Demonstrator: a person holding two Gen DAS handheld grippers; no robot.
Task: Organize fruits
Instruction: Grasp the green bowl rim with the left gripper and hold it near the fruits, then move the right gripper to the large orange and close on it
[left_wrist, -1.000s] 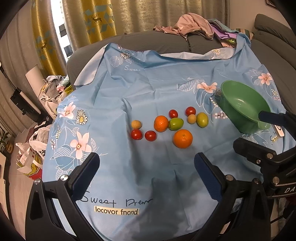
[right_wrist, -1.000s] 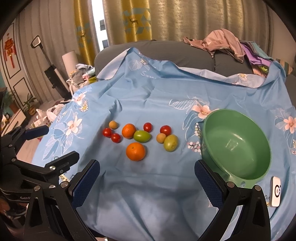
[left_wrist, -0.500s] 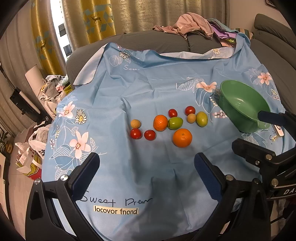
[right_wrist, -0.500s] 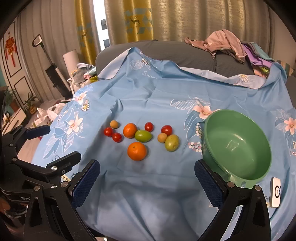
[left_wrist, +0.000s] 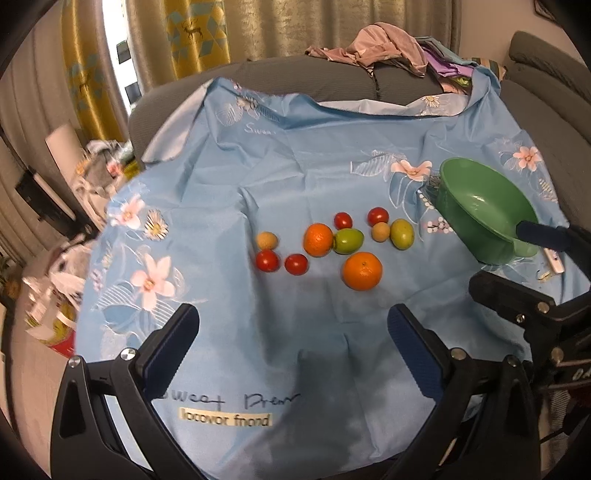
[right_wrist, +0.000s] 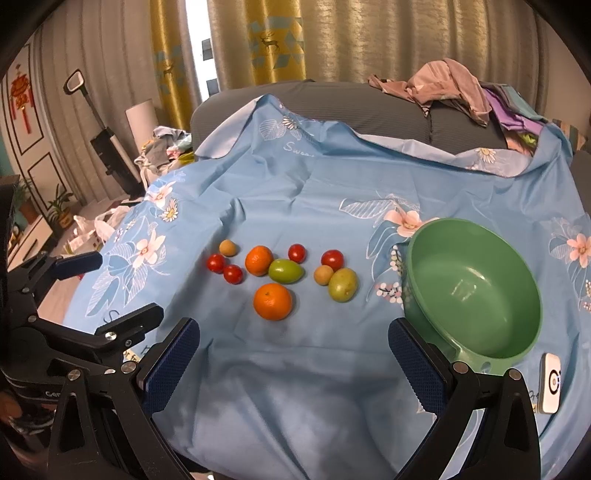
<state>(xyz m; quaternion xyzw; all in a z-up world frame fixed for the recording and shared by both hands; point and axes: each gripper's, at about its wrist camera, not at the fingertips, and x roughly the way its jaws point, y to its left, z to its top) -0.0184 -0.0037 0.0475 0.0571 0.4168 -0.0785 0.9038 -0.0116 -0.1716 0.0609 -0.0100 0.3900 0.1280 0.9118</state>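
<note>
Ten fruits lie loose on blue cloth, ahead of your left gripper and right gripper; both spread wide, empty. Green bowl right of right gripper.

The green bowl's near rim is partly hidden behind the right gripper's finger in the left wrist view. Floor clutter at left is blurred. The small white device is mostly covered.
</note>
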